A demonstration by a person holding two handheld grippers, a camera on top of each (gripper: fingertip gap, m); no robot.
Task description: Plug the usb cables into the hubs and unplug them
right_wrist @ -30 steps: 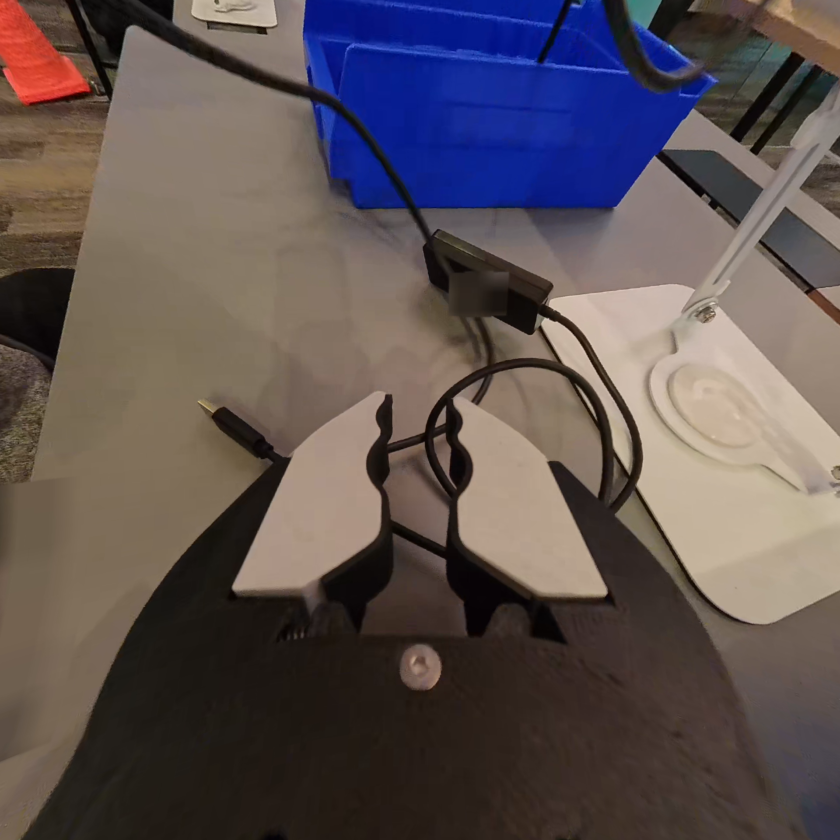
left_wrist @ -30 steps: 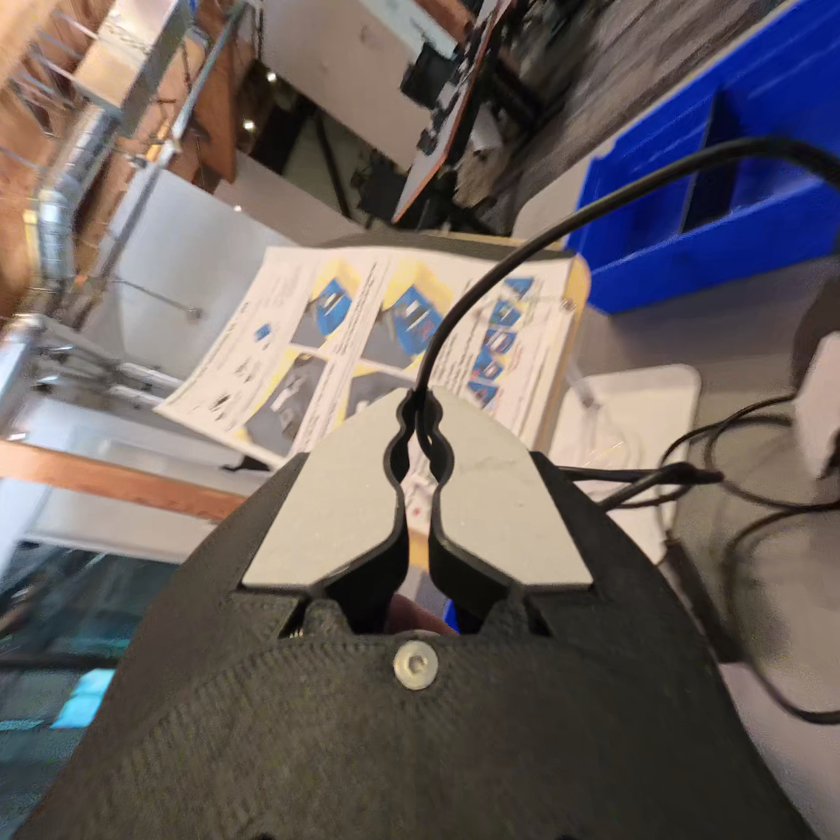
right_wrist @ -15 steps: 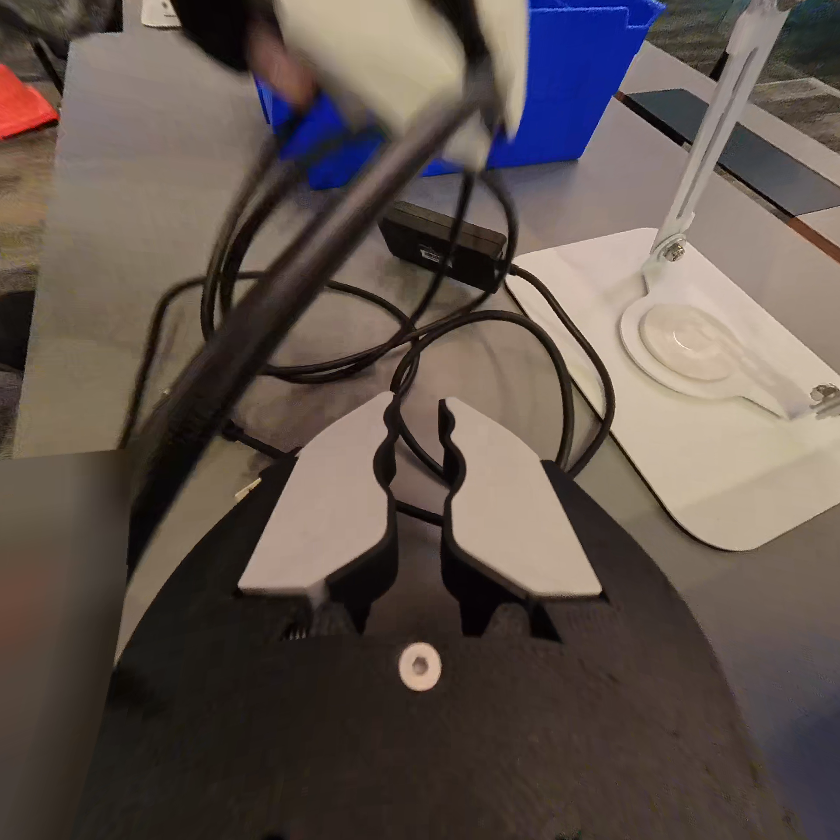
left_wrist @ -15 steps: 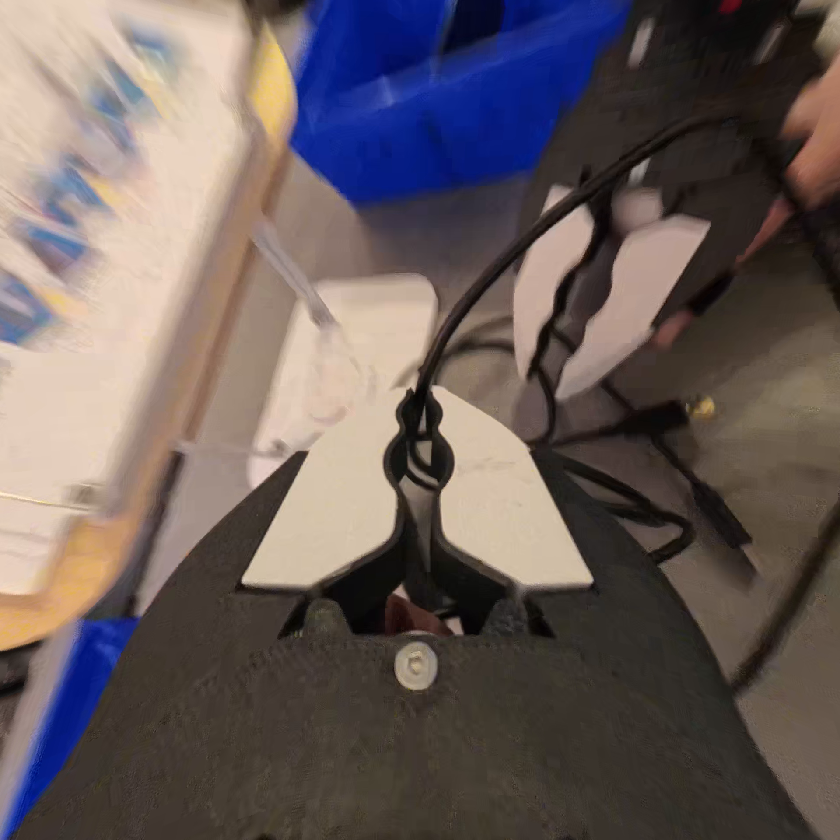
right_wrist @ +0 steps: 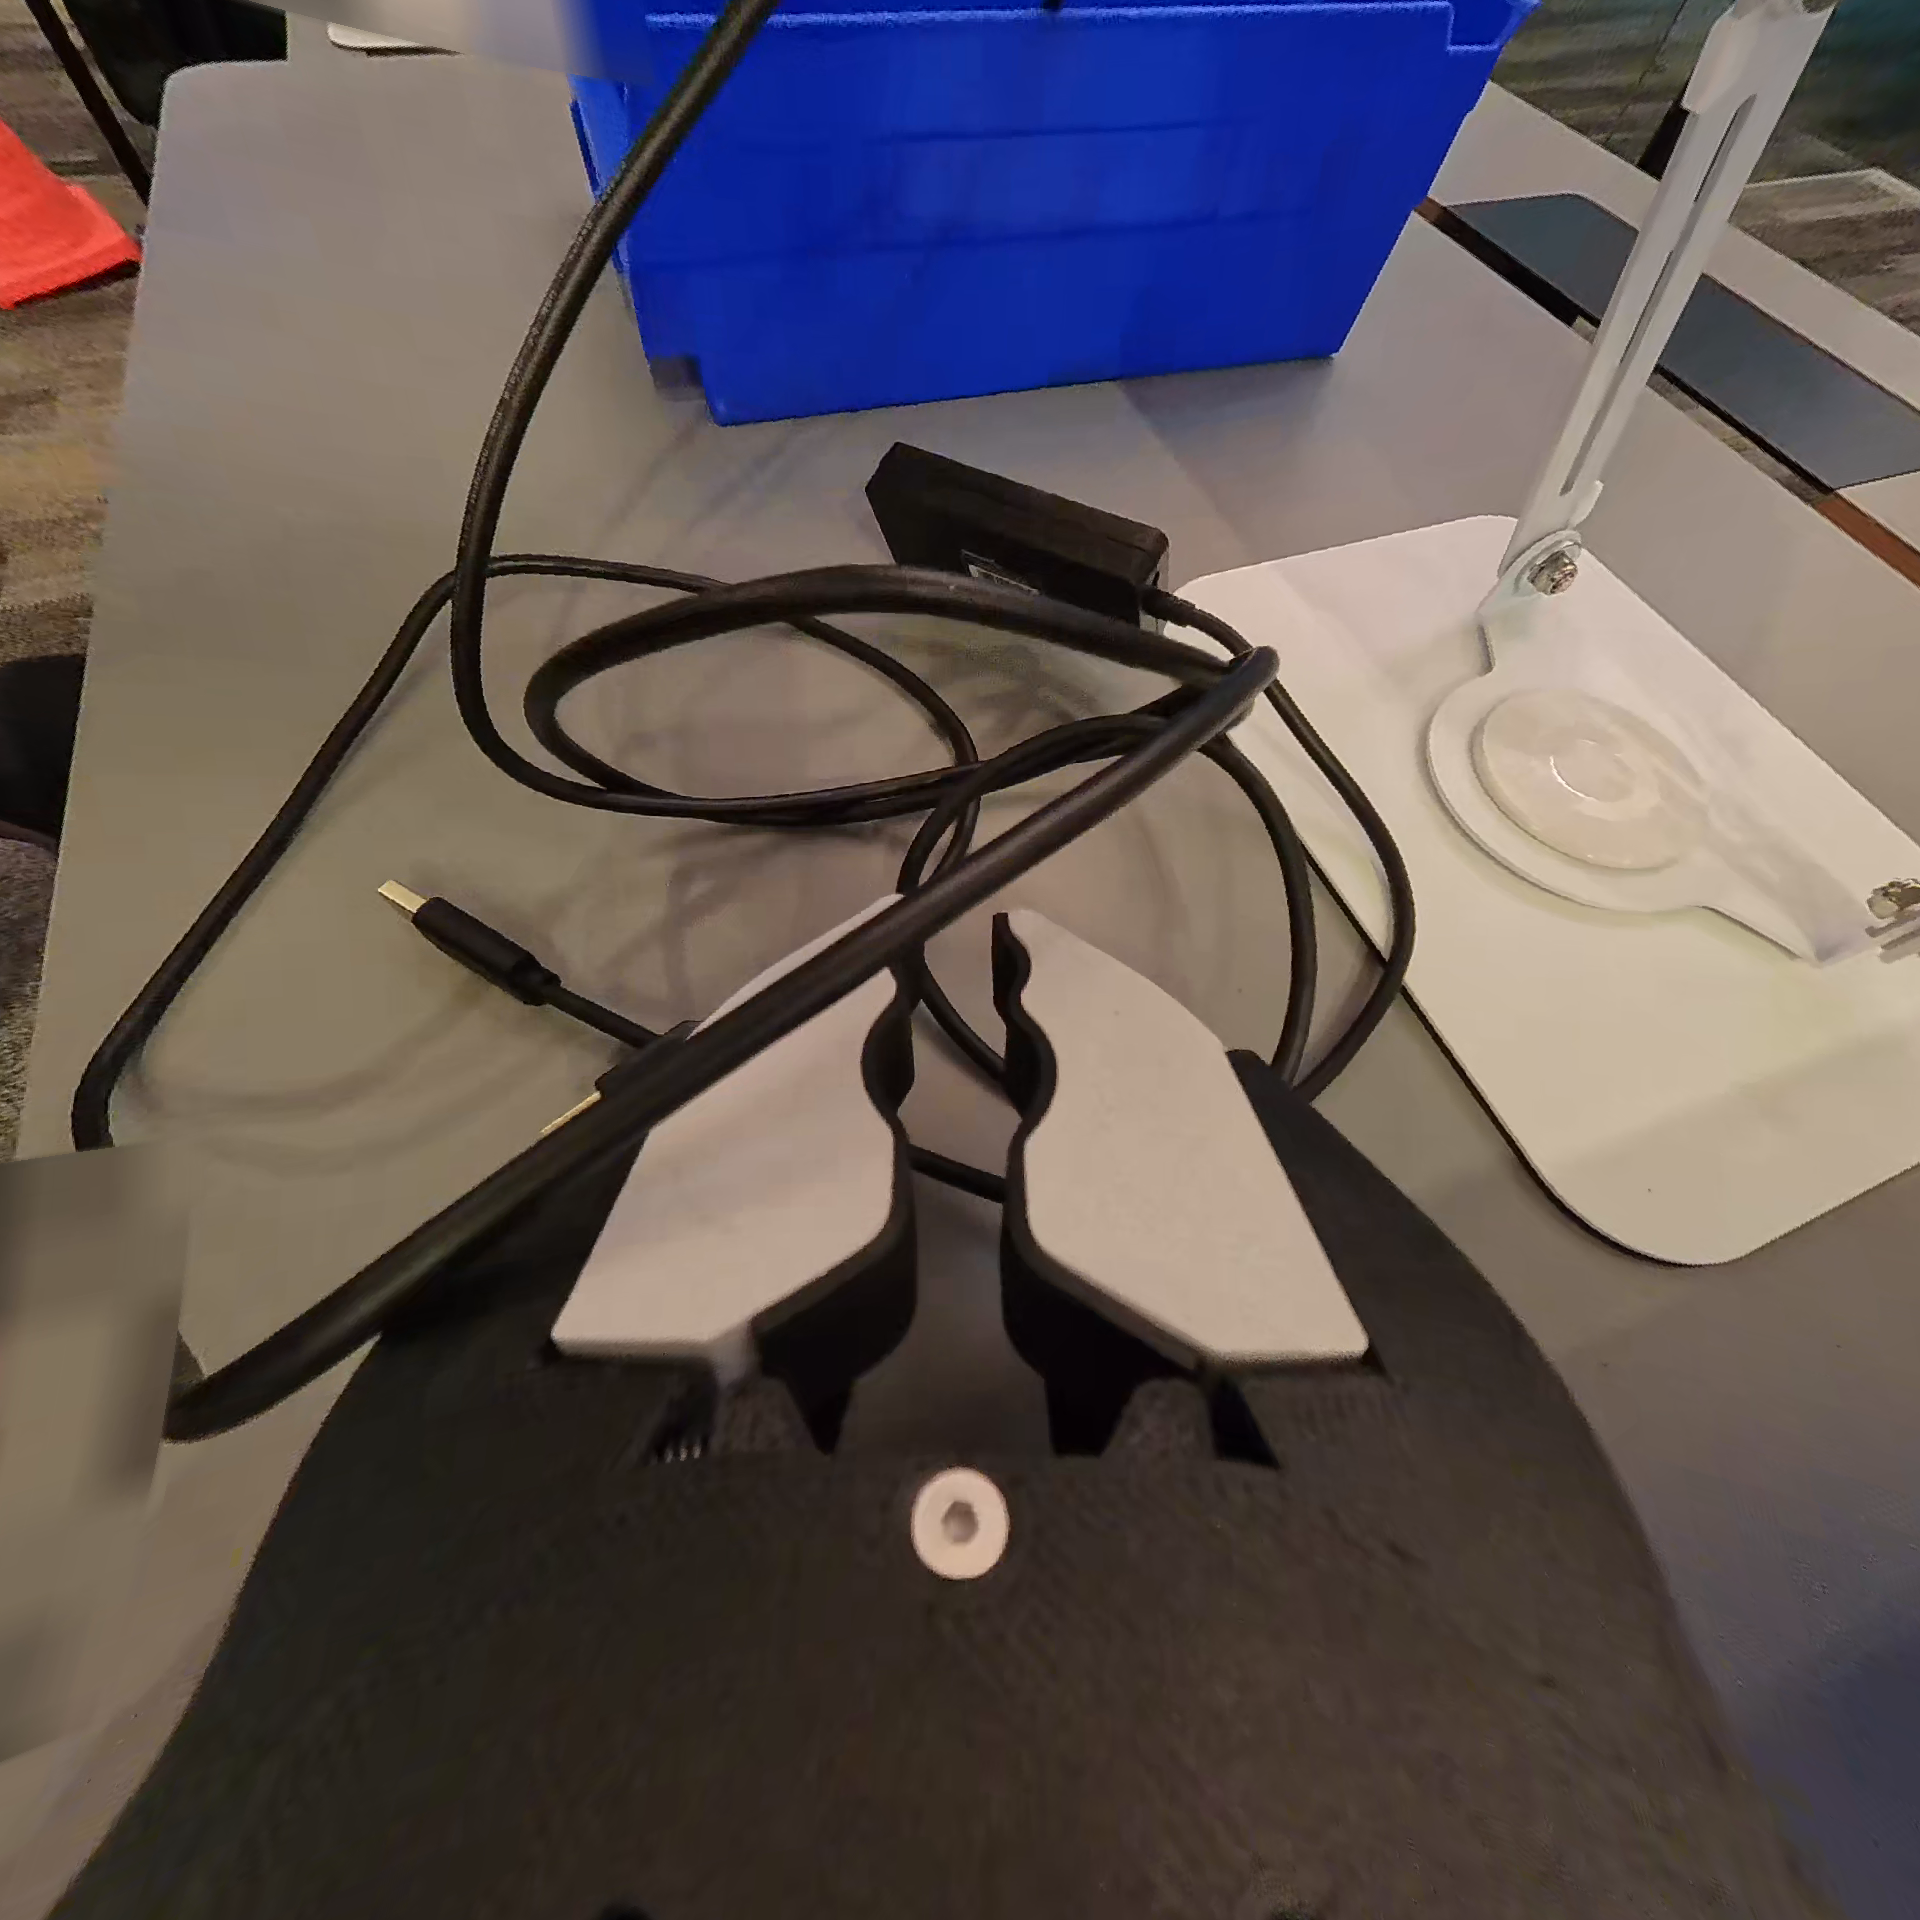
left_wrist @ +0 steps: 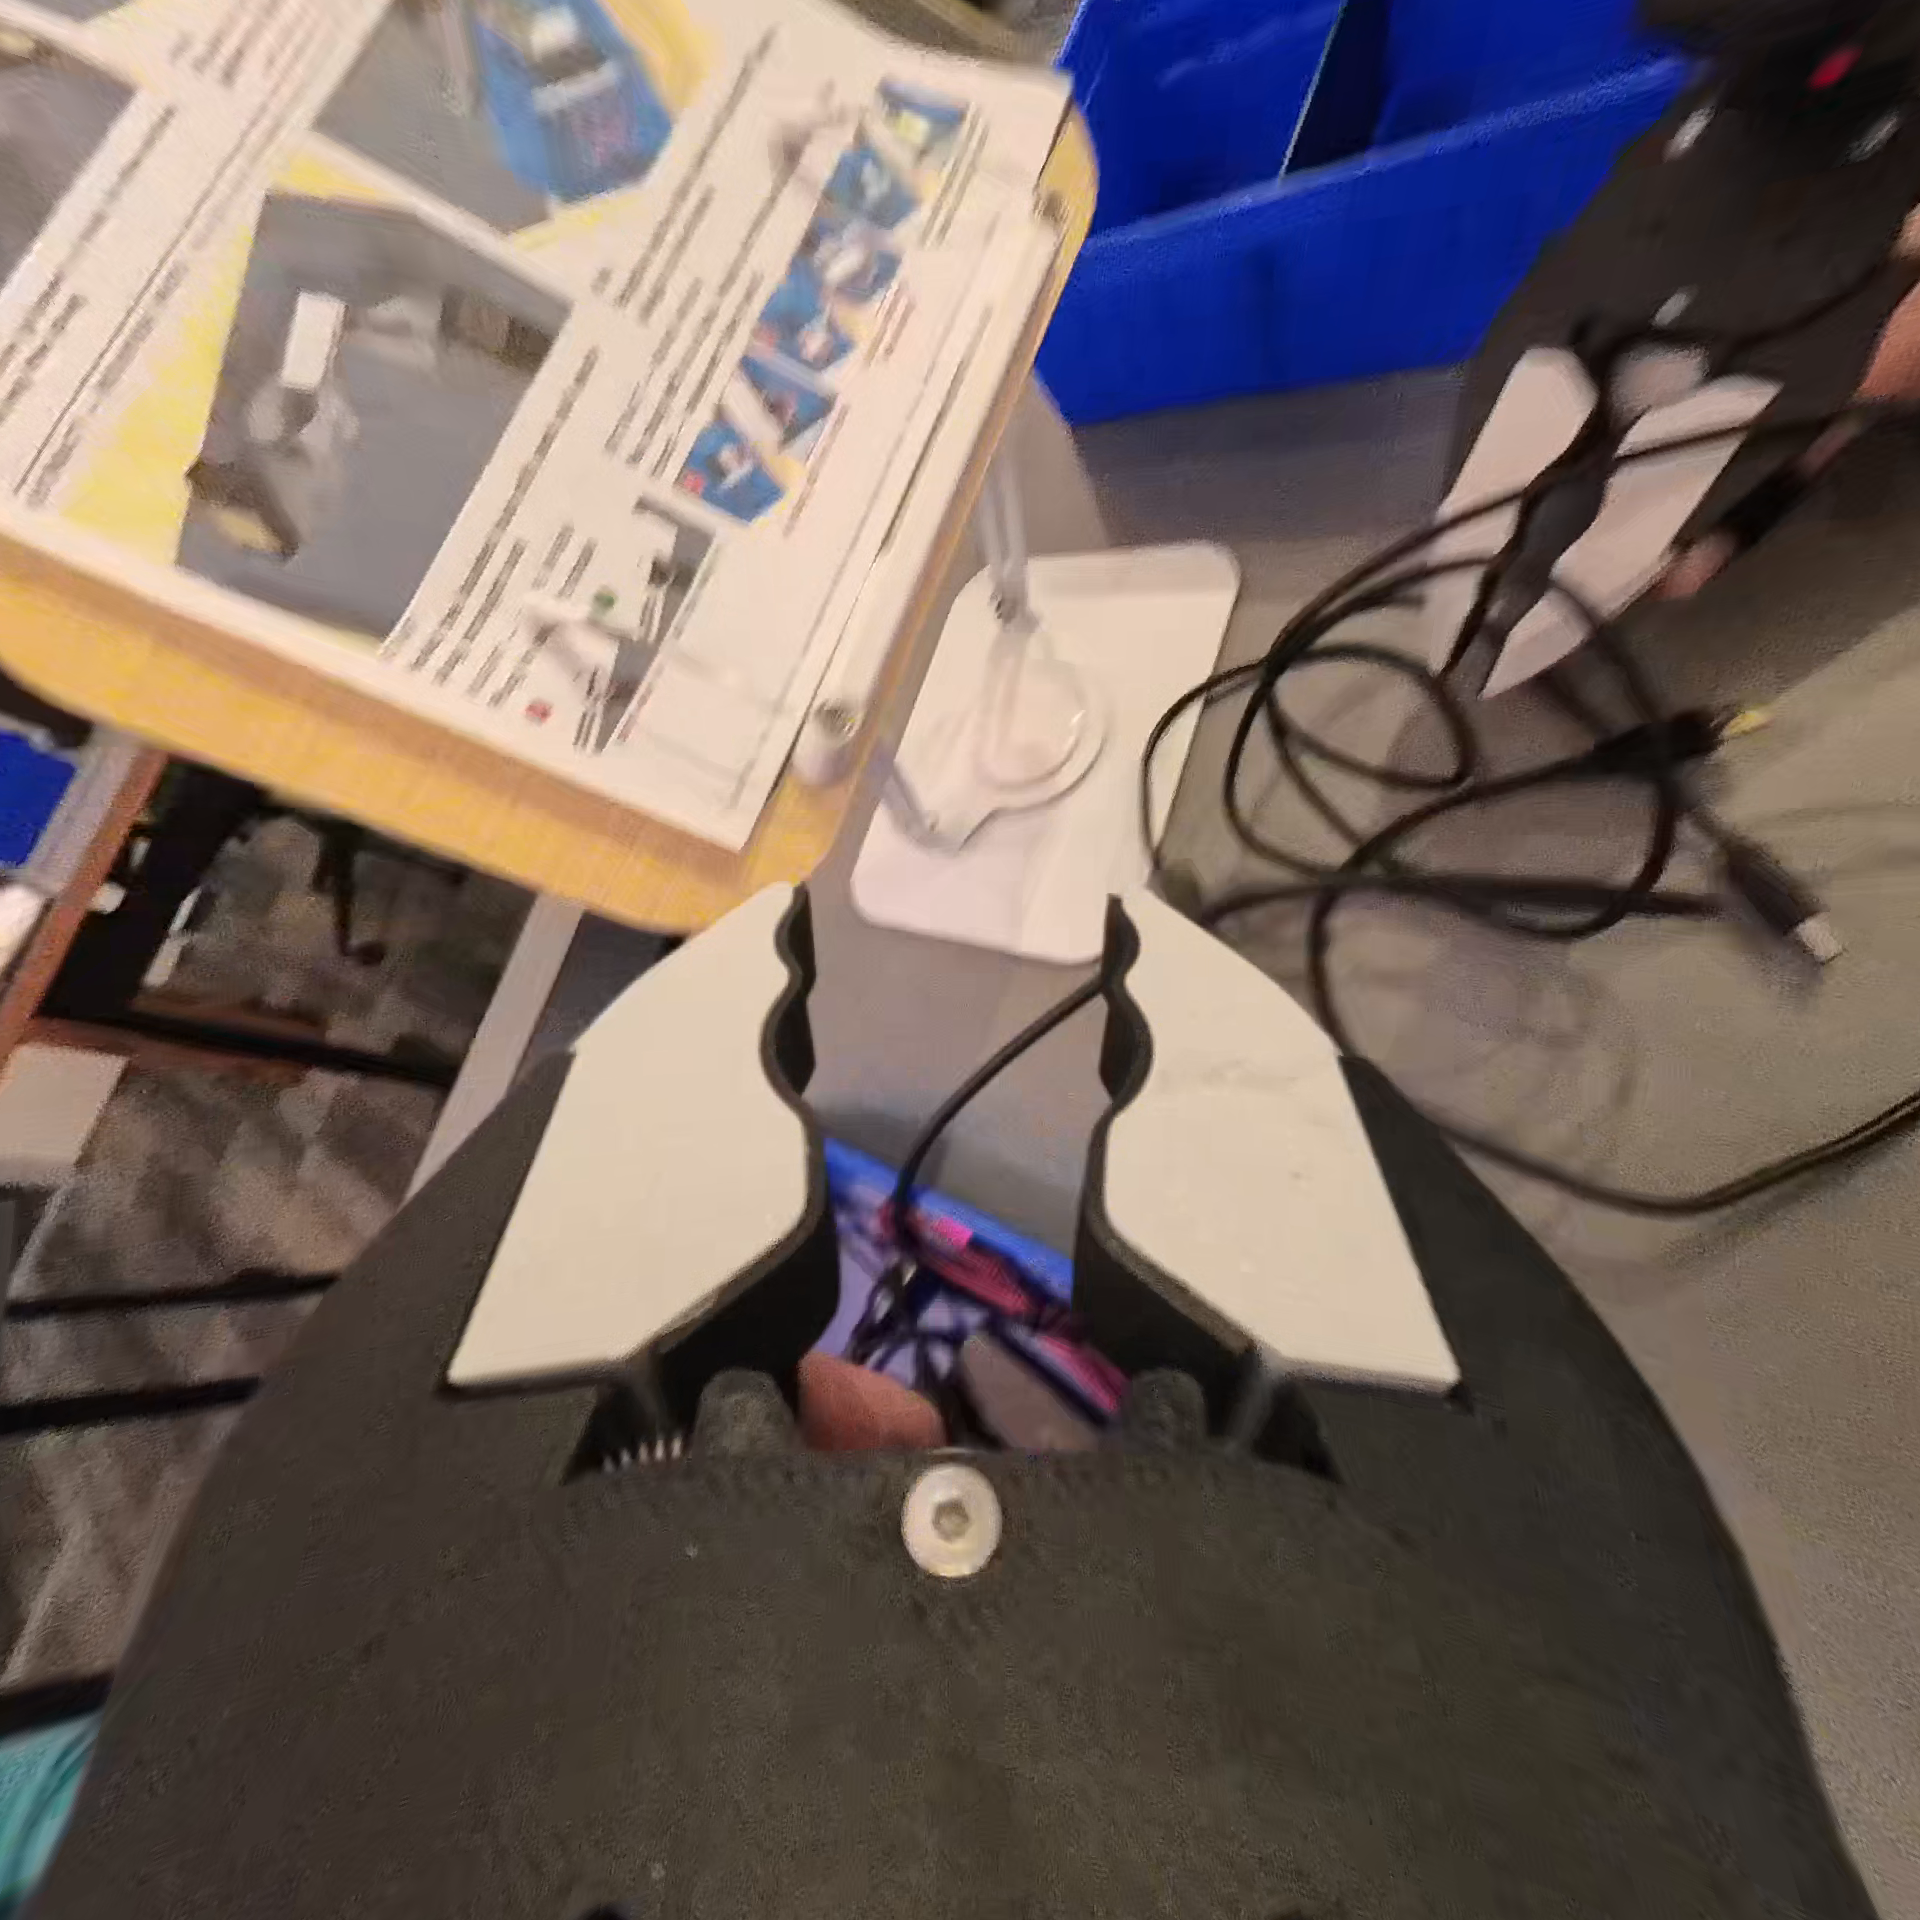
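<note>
My left gripper is open wide, and only a thin black cable runs loosely through the gap. My right gripper hovers low over the grey table with a narrow gap between its jaws, gripping nothing. A thick black USB cable lies draped across its left finger. The black hub sits ahead by the blue bin, with coiled cables in front of it. A gold-tipped USB plug lies on the table to the left. The right gripper also shows in the left wrist view.
A blue bin stands behind the hub. A white stand base with an upright arm is on the right. A yellow-edged board with printed sheets hangs at the left of the left wrist view. Loose plugs lie on the table.
My left gripper has opened and let go of the cable. The cable has dropped onto the table and across my right gripper's left finger. The left gripper has swung back over the table edge.
</note>
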